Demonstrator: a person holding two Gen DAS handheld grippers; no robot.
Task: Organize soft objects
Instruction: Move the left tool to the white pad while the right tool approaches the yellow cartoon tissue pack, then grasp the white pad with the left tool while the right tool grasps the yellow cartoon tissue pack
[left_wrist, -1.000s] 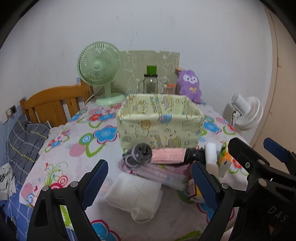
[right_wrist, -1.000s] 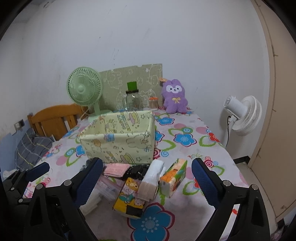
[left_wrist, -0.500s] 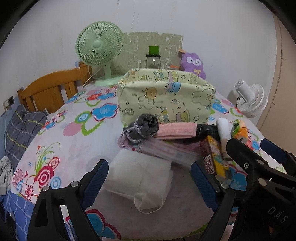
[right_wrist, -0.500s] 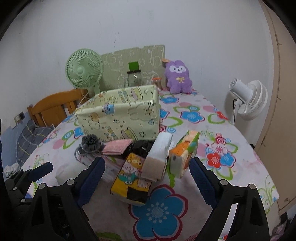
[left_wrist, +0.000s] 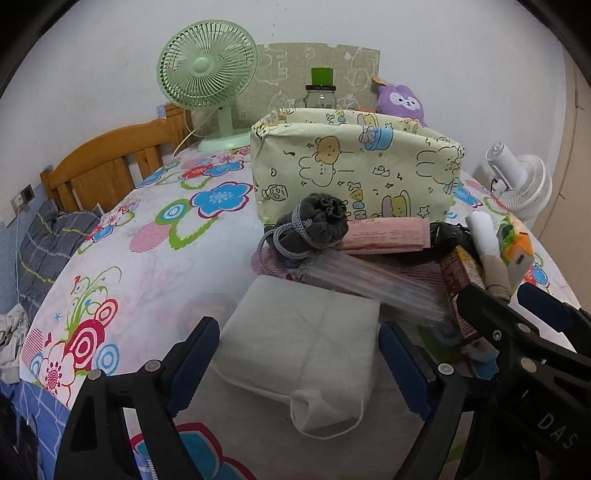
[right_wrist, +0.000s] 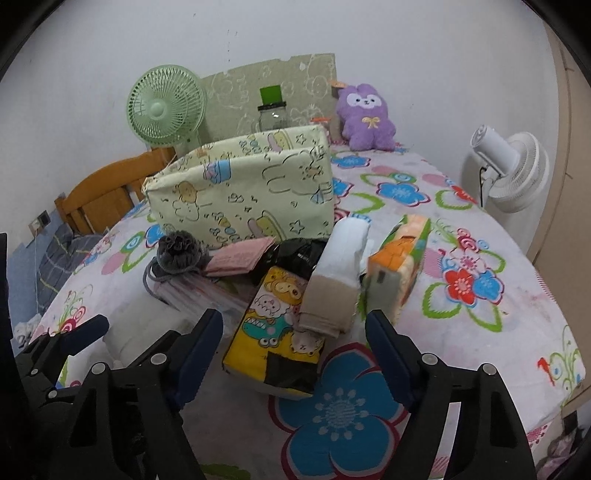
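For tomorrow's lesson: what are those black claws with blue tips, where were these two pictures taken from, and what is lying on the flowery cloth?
No robot: a person holds a two-finger gripper in each hand, each carrying a camera looking along its fingers. The left gripper stands open around a white folded pack without pressing it. The right gripper, whose jaws have just been closing, stands open around a yellow cartoon pack; nothing is held. On the flowered tablecloth a pile lies before a fabric storage box: grey drawstring pouch, pink packet, orange tissue pack.
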